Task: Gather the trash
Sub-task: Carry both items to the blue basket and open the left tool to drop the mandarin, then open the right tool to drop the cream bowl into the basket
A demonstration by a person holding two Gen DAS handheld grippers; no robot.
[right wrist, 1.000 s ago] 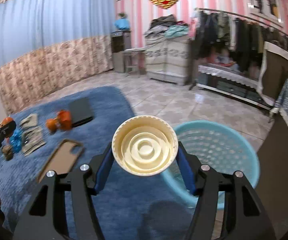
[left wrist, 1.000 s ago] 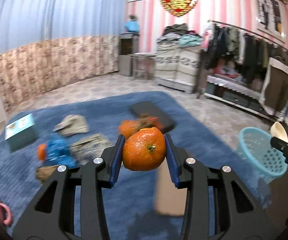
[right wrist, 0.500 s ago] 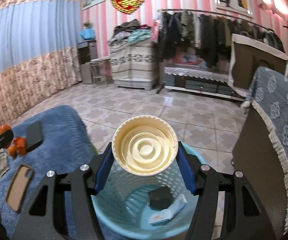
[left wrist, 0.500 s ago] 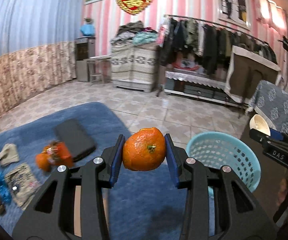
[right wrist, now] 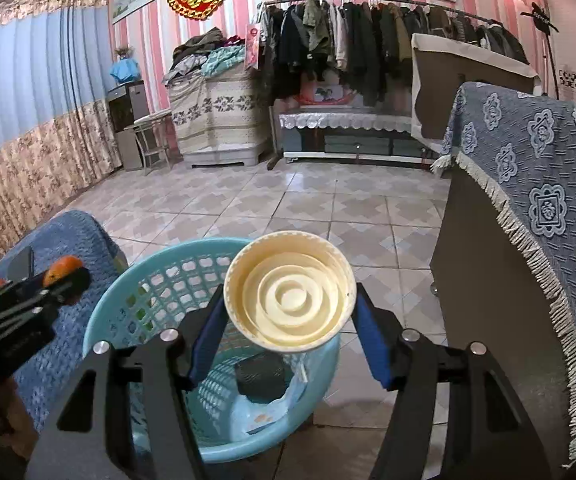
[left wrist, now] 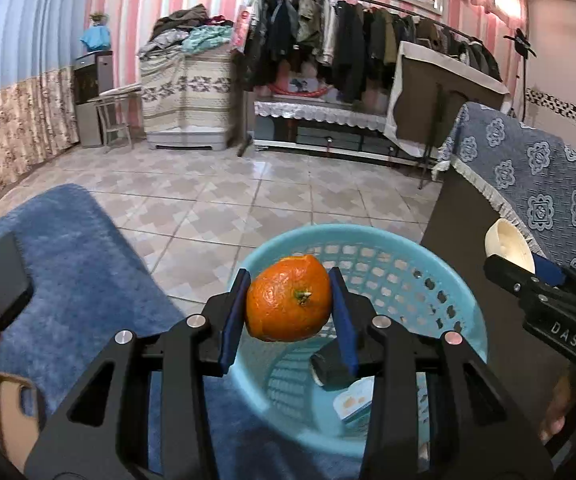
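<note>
The left gripper [left wrist: 289, 311] has its blue-padded fingers closed against both sides of a round orange [left wrist: 289, 299] with dimpled, glossy skin and a small green stem scar facing the camera. The fruit hangs over the open mouth of a pale blue plastic basket [left wrist: 453, 280], a round tub with lattice-perforated walls.

The right gripper [right wrist: 288, 316] clamps a cream-coloured round lid [right wrist: 289, 307] by its edges; the inner face shows concentric raised rings and a finely ribbed rim. It sits above the basket's rim at about 3 o'clock of the opening.

At the basket's bottom lie a dark blocky item [right wrist: 260, 378] and a flat, light wrapper [right wrist: 262, 414] with orange print.

The basket stands on glossy patterned floor tiles [right wrist: 280, 204], touching the edge of a shaggy blue rug [left wrist: 84, 264] at 9 o'clock. On the rug rest a flat black rectangular case [left wrist: 6, 280] and a tan phone-shaped cover [left wrist: 14, 404]. A dark cabinet draped with a fringed blue floral cloth [right wrist: 543, 184] rises at 3 o'clock.
</note>
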